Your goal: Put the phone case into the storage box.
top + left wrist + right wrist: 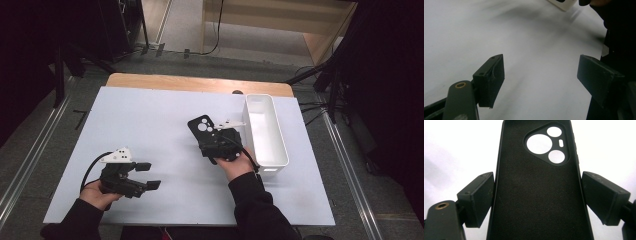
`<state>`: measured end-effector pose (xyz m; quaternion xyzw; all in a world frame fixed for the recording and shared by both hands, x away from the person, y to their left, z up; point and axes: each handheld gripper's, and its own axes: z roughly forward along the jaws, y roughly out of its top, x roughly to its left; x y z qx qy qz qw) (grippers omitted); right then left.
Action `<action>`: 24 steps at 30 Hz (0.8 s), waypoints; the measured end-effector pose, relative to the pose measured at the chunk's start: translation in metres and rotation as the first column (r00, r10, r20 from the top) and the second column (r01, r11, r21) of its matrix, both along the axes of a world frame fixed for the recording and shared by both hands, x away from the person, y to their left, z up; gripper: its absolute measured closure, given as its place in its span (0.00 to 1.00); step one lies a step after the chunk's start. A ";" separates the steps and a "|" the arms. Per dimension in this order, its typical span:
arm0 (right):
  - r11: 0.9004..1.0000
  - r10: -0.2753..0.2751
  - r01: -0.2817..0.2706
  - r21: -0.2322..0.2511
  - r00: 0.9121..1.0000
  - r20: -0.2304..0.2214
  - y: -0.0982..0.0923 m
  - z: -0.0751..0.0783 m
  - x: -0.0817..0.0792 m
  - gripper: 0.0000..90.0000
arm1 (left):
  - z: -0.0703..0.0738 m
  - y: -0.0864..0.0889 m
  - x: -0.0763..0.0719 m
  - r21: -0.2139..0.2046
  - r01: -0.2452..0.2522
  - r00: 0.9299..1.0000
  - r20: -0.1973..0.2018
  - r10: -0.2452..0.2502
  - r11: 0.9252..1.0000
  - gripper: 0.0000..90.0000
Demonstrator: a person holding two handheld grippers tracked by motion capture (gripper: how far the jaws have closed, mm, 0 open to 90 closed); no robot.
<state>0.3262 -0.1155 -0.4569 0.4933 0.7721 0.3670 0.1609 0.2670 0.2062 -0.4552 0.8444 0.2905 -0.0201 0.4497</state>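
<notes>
- The left gripper (150, 176) sits low near the table's near left, held in the person's left hand (97, 192); its two black jaws stand wide apart with nothing between them, only bare table.
- Its pads (492, 80) are flat, matte black blocks with squared edges; one bracket carries a small brass-rimmed hole. A grey three-cornered plate with small holes caps the body, and a black cable loops off behind it.
- The table (150, 125) is covered by a smooth, pale sheet with no print that I can read; a strip of wood shows at its far edge.
- The right gripper (207, 131), in the right hand (235, 162), is clamped on a phone case (202, 126): in the right gripper view each pad presses a long side of the case (534, 195).
- The case is black and matte, its inner face finely fuzzy, with a rounded three-cornered camera panel holding three round cut-outs and a small slot. No brand is legible.
- It juts ahead of the jaws, seemingly lifted off the table, though the high view is too soft to be sure.
- Just right of that gripper lies a long white plastic bin (280, 145) with rounded corners.
</notes>
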 end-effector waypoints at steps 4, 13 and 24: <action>0.999 0.027 -0.028 0.034 0.999 0.017 -0.006 0.008 -0.004 0.14 | 0.000 -0.002 0.000 0.002 0.001 1.000 -0.010 -0.001 1.000 0.24; 0.992 0.067 -0.069 0.106 0.998 0.021 -0.004 0.012 -0.010 0.14 | 0.001 -0.003 0.007 -0.026 0.001 0.998 -0.059 -0.002 1.000 0.24; 0.990 0.072 -0.075 0.122 0.997 0.032 0.000 0.009 -0.015 0.14 | 0.009 -0.004 0.023 -0.053 -0.077 0.991 -0.113 0.071 0.996 0.17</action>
